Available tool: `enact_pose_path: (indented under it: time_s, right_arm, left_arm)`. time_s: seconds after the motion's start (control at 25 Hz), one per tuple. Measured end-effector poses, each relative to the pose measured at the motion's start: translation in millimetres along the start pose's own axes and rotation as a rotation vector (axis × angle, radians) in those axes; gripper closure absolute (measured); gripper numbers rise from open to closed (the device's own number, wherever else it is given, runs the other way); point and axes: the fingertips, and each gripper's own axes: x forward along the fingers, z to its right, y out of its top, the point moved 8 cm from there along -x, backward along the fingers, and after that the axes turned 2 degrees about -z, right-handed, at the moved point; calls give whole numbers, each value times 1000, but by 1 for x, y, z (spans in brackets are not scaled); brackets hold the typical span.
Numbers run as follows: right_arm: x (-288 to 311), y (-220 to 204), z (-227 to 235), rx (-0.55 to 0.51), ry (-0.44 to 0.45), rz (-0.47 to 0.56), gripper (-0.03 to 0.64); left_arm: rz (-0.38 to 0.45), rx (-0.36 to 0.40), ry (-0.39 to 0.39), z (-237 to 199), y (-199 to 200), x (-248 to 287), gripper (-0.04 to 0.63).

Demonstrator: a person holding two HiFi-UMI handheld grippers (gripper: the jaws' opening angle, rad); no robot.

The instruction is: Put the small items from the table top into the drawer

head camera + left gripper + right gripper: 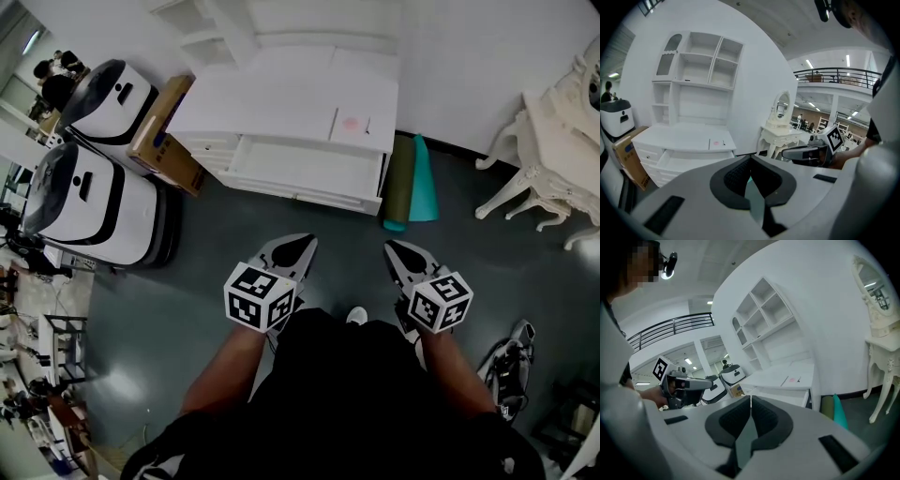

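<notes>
A white desk (281, 98) with an upper shelf unit stands ahead of me, and its drawer (300, 169) is pulled open and looks empty. On the desk top's right end lies a flat white card with a pink mark (351, 123), with a small dark item (368, 123) beside it. The card also shows in the left gripper view (717, 143) and the right gripper view (791, 379). My left gripper (302, 242) and right gripper (394, 248) hang over the floor, short of the desk. Both are shut with nothing held; their jaws meet in the left gripper (750, 159) and right gripper (750, 399) views.
Two white machines (94, 187) and a cardboard box (164, 131) stand left of the desk. Rolled green and teal mats (412, 183) lean at its right side. An ornate white dressing table (553, 150) stands far right. A device (511, 361) lies on the floor by my right leg.
</notes>
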Motion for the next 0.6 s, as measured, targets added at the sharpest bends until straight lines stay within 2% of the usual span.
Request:
enact_pose_path:
  time_s: [0.32,0.6]
  right_arm:
    - [7,4,8,-7,24,-9,589]
    - [21,11,18,-6,7,-21,589]
  left_arm:
    - [-21,-16,15,-5,-3,9,592]
    - [-13,-11,-14,-18,9,28,592]
